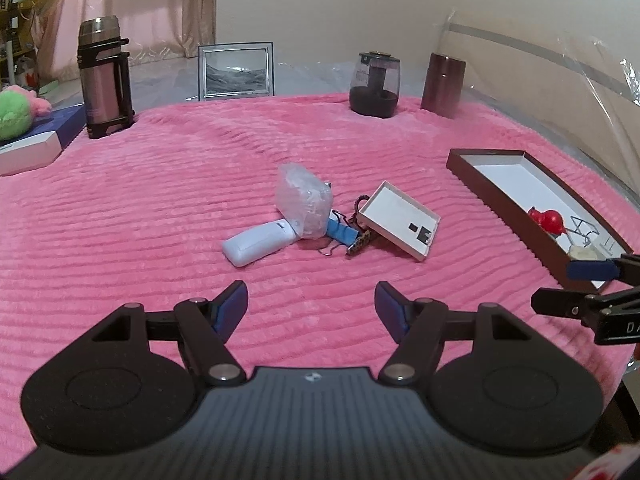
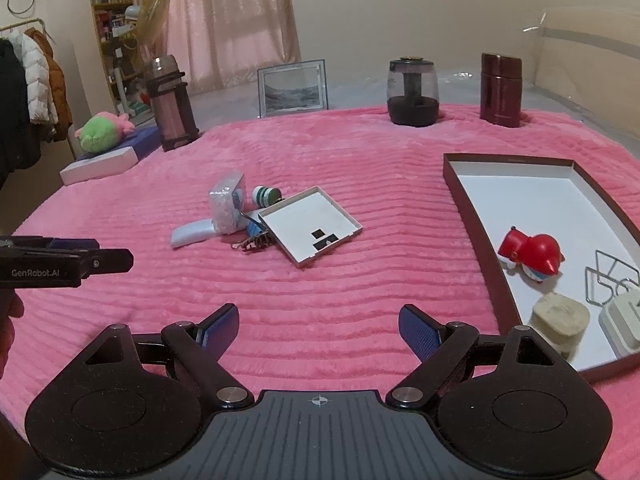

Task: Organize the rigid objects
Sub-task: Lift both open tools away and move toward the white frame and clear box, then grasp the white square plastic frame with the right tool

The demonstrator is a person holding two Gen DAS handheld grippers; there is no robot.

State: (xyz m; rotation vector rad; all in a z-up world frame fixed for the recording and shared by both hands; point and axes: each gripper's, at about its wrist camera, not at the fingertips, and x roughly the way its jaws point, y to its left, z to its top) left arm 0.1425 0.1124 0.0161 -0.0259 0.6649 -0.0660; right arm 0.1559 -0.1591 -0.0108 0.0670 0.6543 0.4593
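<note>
My left hand-held gripper (image 1: 311,312) is nearest, jaws spread, nothing btwn them, over bare pink blanket (image 1: 160,208). Right hand-held gripper (image 2: 319,330) likewise spread and empty, near the blanket's right side by the brown tray (image 2: 454,184). The tray already holds a red toy (image 2: 532,252), a wire piece and a couple of pale bits.

Loose pile sits mid-blanket, well apart from both grippers: white remote-like handle (image 1: 256,246), a plastic-wrapped block (image 1: 306,204) lying on its far end, a chain w/ blue tag, and a small white lid (image 1: 400,220) propped tilted on them.

I judge the handle light, stiff, a bit slick; pinch across its narrow body near the free end. Wrap will likely crinkle and slip. Lid's thin, so grip a rim edge.
</note>
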